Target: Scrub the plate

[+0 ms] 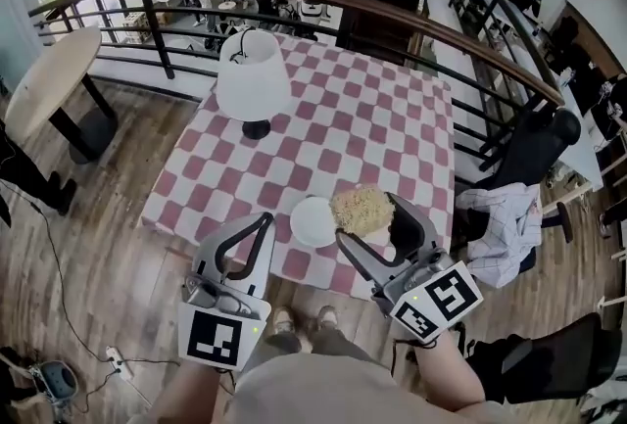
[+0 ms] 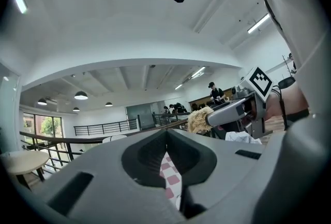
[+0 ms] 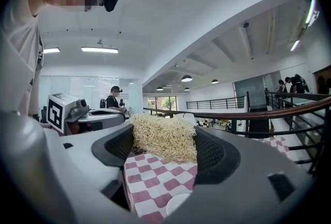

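A small white plate (image 1: 312, 223) lies near the front edge of the red-and-white checked table (image 1: 333, 133); its rim also shows low in the right gripper view (image 3: 178, 206). My right gripper (image 1: 372, 216) is shut on a straw-coloured fibrous scrubber (image 1: 361, 209), held just right of the plate and above its edge. The scrubber (image 3: 164, 137) fills the space between the jaws in the right gripper view and shows in the left gripper view (image 2: 198, 119). My left gripper (image 1: 262, 222) hangs left of the plate, its jaws together and holding nothing (image 2: 166, 134).
A white table lamp (image 1: 253, 74) stands at the table's far left. A dark curved railing (image 1: 392, 16) runs behind the table. A round pale table (image 1: 49, 79) is at the left, and a chair draped with clothes (image 1: 505, 216) at the right.
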`<state>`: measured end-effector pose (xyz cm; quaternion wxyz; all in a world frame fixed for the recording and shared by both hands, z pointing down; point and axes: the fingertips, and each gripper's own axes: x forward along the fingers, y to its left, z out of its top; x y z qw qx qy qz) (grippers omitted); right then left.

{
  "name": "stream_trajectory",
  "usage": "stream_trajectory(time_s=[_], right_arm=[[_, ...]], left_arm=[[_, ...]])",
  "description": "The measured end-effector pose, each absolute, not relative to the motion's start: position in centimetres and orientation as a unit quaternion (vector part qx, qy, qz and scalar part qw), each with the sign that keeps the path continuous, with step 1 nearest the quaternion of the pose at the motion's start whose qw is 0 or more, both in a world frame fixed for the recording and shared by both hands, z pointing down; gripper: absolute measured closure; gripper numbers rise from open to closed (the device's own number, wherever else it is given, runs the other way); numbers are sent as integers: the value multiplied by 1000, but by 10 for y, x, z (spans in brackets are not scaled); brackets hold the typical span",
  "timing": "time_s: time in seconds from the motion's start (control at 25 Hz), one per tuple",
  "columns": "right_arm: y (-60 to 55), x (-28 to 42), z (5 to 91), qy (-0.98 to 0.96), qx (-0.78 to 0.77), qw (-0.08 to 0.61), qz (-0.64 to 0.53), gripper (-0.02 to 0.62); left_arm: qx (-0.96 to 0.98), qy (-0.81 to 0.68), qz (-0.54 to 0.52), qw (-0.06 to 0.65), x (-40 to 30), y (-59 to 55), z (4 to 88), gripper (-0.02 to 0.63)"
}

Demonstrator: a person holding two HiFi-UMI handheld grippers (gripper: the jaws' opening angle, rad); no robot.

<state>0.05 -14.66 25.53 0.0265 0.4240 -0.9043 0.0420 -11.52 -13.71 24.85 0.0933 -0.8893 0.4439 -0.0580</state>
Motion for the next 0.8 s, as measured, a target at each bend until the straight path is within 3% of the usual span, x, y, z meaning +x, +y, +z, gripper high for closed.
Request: stream_trajectory(time_s=[0.48,0.8], right_arm=[[-202,7,323,-914,389,76,86,236],[-242,-1,400,-910,380,123,109,236]], left_arm=[[-891,441,-108,11,-84,-181,314,592],[-877,441,-191,9,-81,-219,402,592]])
